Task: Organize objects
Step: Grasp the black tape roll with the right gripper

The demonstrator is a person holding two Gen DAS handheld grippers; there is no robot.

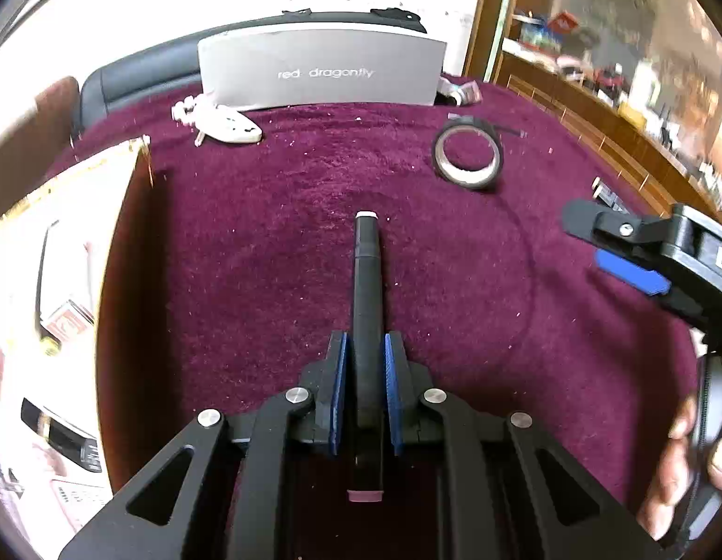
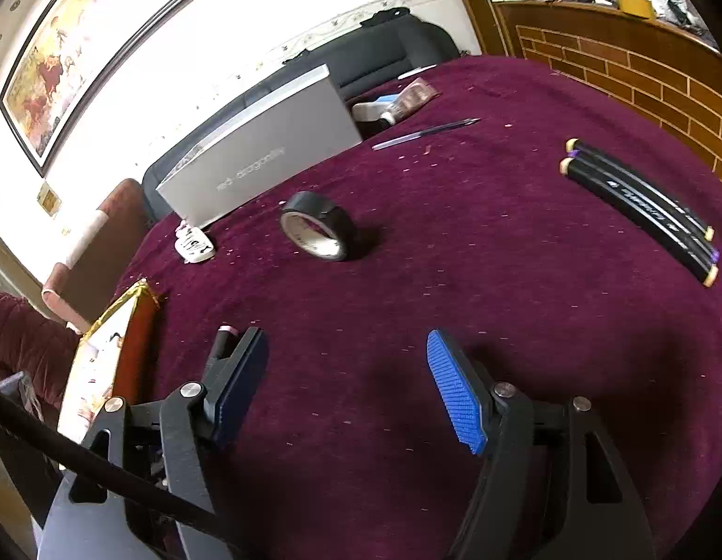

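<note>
A black marker (image 1: pixel 368 298) with a white far cap lies along the maroon cloth (image 1: pixel 267 242), and my left gripper (image 1: pixel 366 364) is shut on its barrel, blue pads on both sides. In the right wrist view the marker's pinkish end (image 2: pixel 224 338) peeks from behind one finger. My right gripper (image 2: pixel 346 350) hovers over the cloth with jaws wide apart and nothing between them; it also shows at the right edge of the left wrist view as the right gripper (image 1: pixel 587 238). A few black markers (image 2: pixel 641 210) lie side by side at the far right.
A black tape roll (image 1: pixel 468 154) (image 2: pixel 316 231) stands mid-table. A grey box (image 1: pixel 318 70) (image 2: pixel 267 149) is at the back, a white item (image 1: pixel 225 123) and a thin pen (image 2: pixel 426 133) nearby. A gold-rimmed box (image 1: pixel 57 242) sits left. A person's hand (image 1: pixel 678 466) holds the right gripper.
</note>
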